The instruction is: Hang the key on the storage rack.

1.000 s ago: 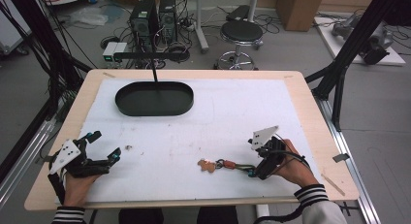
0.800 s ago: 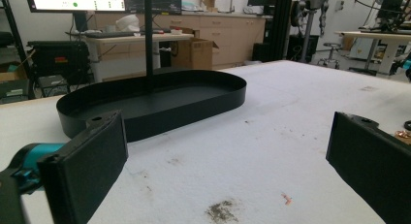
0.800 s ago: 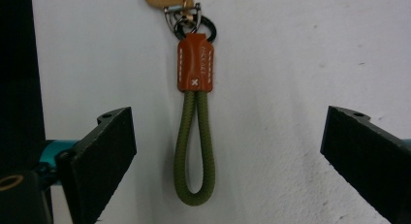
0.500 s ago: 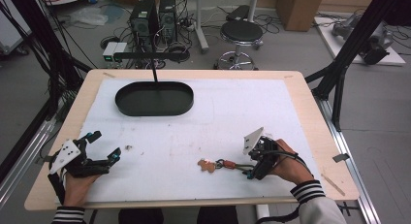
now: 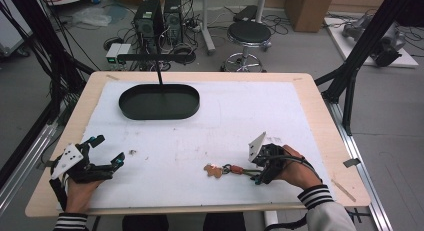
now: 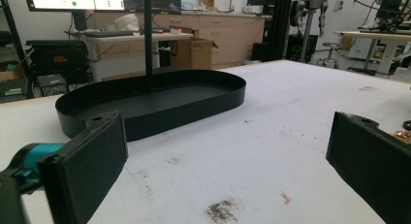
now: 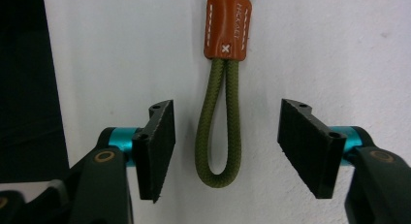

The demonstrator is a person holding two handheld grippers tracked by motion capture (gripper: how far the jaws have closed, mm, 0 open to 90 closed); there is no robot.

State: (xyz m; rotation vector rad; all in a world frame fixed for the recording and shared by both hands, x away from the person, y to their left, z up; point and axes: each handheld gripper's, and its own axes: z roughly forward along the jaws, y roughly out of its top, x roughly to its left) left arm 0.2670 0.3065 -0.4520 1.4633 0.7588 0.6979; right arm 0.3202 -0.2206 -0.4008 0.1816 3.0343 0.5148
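A: Keychain strap – green cord loop [image 7: 217, 122] lies flat on the white desk [image 5: 210, 136], right between the right claw [image 7: 227, 151] pads. Jaws have just been closing, abt half open now, nothing pinched yet; pads stand clear of the cord on both sides.

B: So what makes the grab clean?

A: Keep the loop centred, squeeze on the doubled cord just below the brown leather tab [image 7: 227, 25], not at the very tip of the loop, or it may slip out. Pads low to the desk, level, close slow.

B: Rest of the keychain?

A: Beyond the tab, a ring w/ a coppery charm [image 5: 214, 170] trails off toward the middle of the desk. Prob swings when lifted, so lift gently.

B: Left claw [image 5: 107, 153]?

A: Wide open, empty, resting near the front left corner. Farther back sits the black oval tray [image 5: 159, 102], well apart from the keychain.
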